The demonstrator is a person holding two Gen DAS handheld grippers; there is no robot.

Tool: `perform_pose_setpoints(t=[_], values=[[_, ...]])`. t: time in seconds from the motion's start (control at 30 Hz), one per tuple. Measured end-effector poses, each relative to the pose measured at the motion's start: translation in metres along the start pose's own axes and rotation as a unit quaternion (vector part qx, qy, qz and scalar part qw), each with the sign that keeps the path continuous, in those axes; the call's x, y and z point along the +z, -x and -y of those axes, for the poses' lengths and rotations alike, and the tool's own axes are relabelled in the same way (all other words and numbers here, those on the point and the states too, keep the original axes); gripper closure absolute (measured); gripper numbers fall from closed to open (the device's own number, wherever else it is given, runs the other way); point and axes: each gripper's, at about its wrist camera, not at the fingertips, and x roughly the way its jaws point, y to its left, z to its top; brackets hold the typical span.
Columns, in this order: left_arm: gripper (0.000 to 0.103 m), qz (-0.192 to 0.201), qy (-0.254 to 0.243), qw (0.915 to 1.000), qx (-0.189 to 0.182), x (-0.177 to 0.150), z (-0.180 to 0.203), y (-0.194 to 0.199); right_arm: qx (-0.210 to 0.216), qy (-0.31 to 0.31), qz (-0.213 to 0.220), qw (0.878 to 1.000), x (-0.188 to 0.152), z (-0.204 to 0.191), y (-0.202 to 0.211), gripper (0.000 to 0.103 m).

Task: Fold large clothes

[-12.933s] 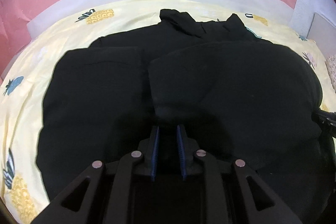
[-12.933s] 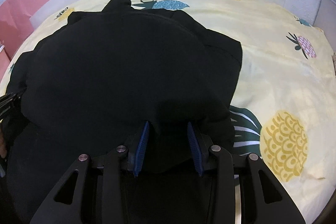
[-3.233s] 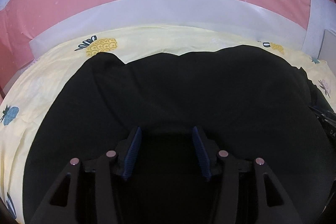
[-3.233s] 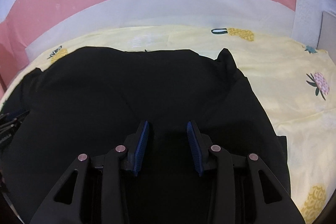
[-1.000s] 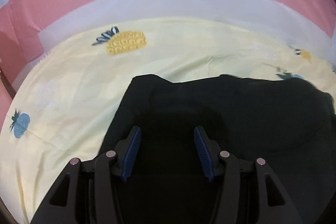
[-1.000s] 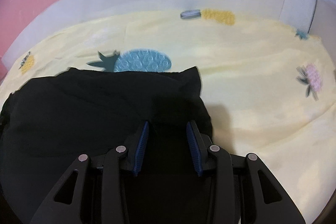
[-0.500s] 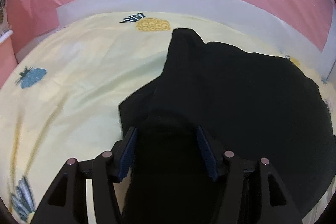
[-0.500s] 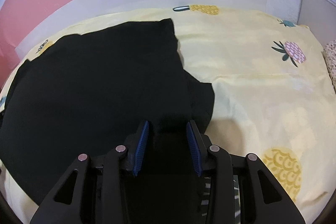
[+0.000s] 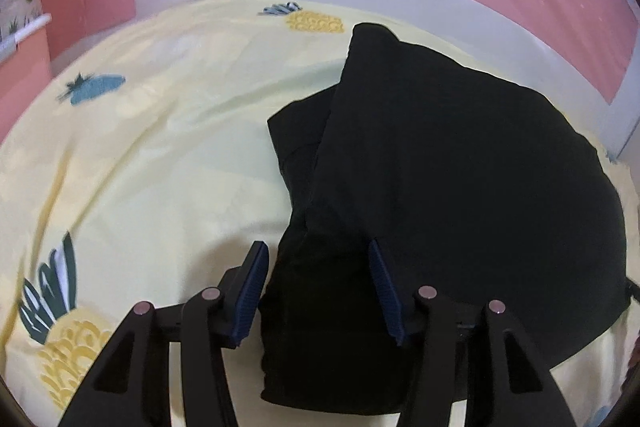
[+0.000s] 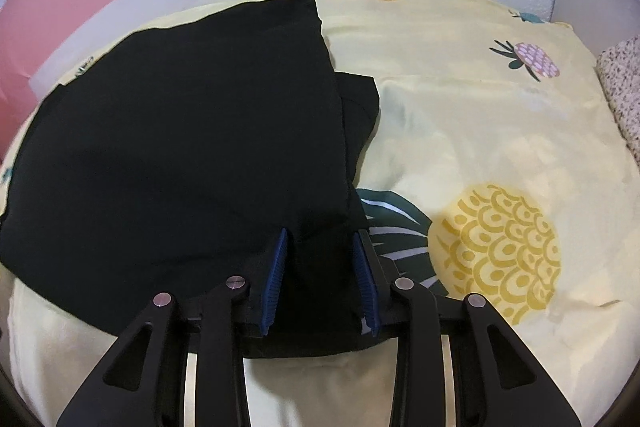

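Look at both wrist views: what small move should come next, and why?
Probably finish laying the fold down. The black garment already lies doubled on the yellow sheet, its near corners between the fingers of the left gripper and the right gripper, whose jaws are closing. Lower, then release.

My bed, covered in a pale yellow pineapple-print sheet, carries a folded black garment lying flat beside a large yellow pineapple print.
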Motion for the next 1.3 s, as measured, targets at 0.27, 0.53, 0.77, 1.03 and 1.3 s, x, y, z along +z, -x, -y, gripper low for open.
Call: perform_pose_setpoints(t=[0.27, 0.53, 0.77, 1.03, 1.3], values=[[0.052, 0.0, -0.013, 0.9996, 0.023, 0.001, 0.003, 0.045, 0.006, -0.013, 0.006, 1.0, 0.006, 0.004, 0.045, 0.067], [0.052, -0.028, 0.002, 0.9993, 0.022, -0.027, -0.016, 0.058, 0.029, -0.036, -0.012, 0.999, -0.011, 0.015, 0.055, 0.054], [0.052, -0.021, 0.011, 0.9997, 0.002, -0.01, -0.02, 0.058, 0.061, -0.048, -0.012, 0.997, -0.003, 0.02, 0.047, 0.041], [0.043, -0.034, 0.021, 0.9987, -0.031, 0.028, -0.017, 0.024, 0.095, -0.069, -0.022, 0.993, 0.015, 0.028, 0.021, 0.039], [0.036, -0.039, 0.012, 0.9982, -0.044, 0.051, -0.01, -0.007, 0.13, -0.092, -0.032, 0.987, 0.037, 0.04, -0.008, 0.031]])
